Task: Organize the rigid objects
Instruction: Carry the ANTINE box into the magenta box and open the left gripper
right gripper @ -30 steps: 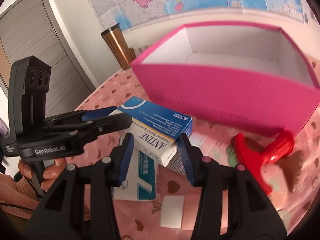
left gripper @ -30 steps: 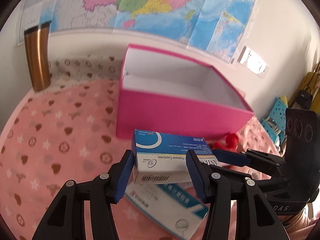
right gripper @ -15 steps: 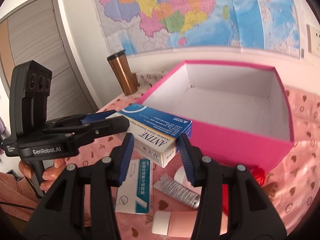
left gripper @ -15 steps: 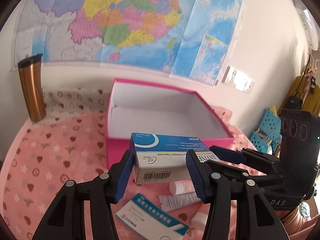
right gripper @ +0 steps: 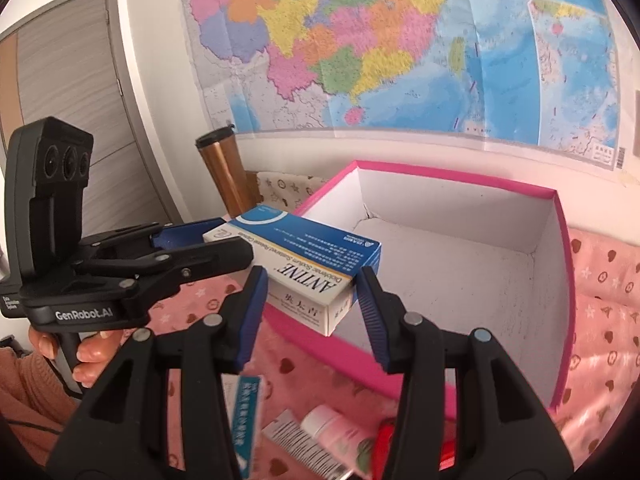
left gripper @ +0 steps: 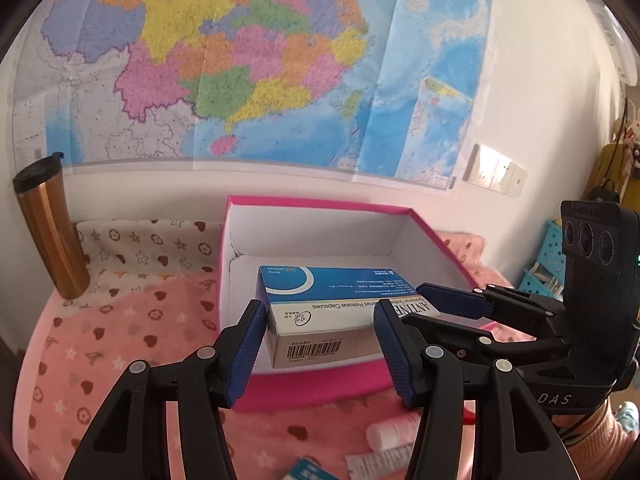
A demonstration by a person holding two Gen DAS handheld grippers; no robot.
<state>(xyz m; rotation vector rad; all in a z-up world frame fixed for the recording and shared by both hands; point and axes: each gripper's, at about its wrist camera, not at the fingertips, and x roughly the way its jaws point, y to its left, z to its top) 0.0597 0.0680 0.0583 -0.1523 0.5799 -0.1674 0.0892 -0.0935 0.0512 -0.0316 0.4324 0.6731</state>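
Medicine box (left gripper: 320, 312) held off the table between both tongs, over the near wall of the pink bin (left gripper: 304, 384). Left tongs (left gripper: 320, 344) clamp one end, blue pads (left gripper: 248, 352) against its sides. Right tongs (right gripper: 310, 312) grip the other end. Bin open-topped, white inside, on a pink heart-print cloth (left gripper: 100, 340). Below on the cloth: a teal box (right gripper: 246, 416), a tube (right gripper: 308, 452), a pink bottle (right gripper: 340, 432). Copper tumbler (left gripper: 52, 232) upright by the wall. Map (left gripper: 260, 60) above.
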